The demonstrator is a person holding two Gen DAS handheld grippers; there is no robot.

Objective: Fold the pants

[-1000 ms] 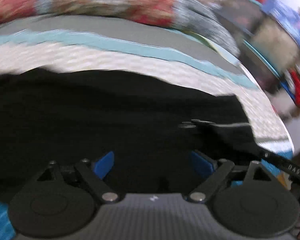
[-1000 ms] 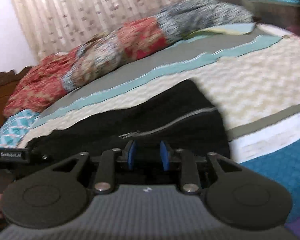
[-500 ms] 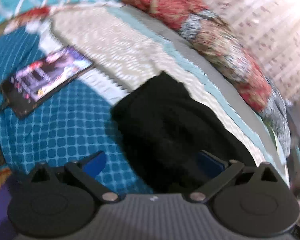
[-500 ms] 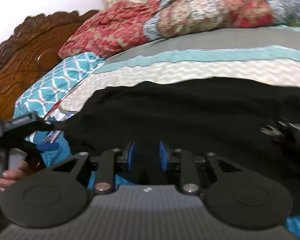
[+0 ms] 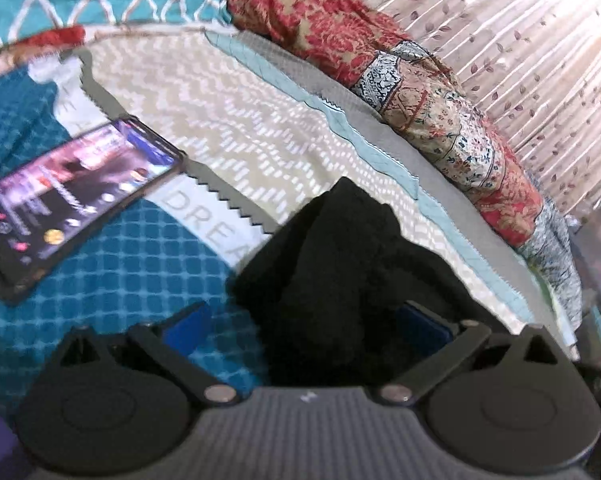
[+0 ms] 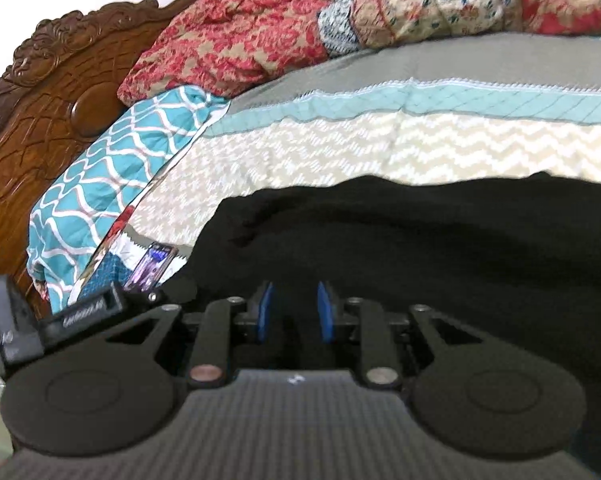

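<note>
Patterned curtains hang behind a bed whose cover runs in bands of grey, pale teal, cream chevron and deep blue check. At the bed's head stands a carved wooden headboard, with a teal lattice pillow leaning against it. Along the far side of the bed lies a long bunched quilt in red, cream and blue florals.

Black pants lie spread across the near part of the bed, over the chevron and blue bands. In the left wrist view one end of them is heaped into a dark mound reaching right up to the camera.

Left of that mound, well apart from it, a phone with a lit screen lies flat on the blue check band; the right wrist view shows it small, just beside the left edge of the pants.

Left hand-held gripper stands released, its blue pads spread as wide as they go, the left one over the blue check, the right one against black cloth, with the heaped end between them and not pinched. Right hand-held gripper has its pads drawn close together with a narrow gap over the black fabric; whether cloth is caught between them cannot be told.
</note>
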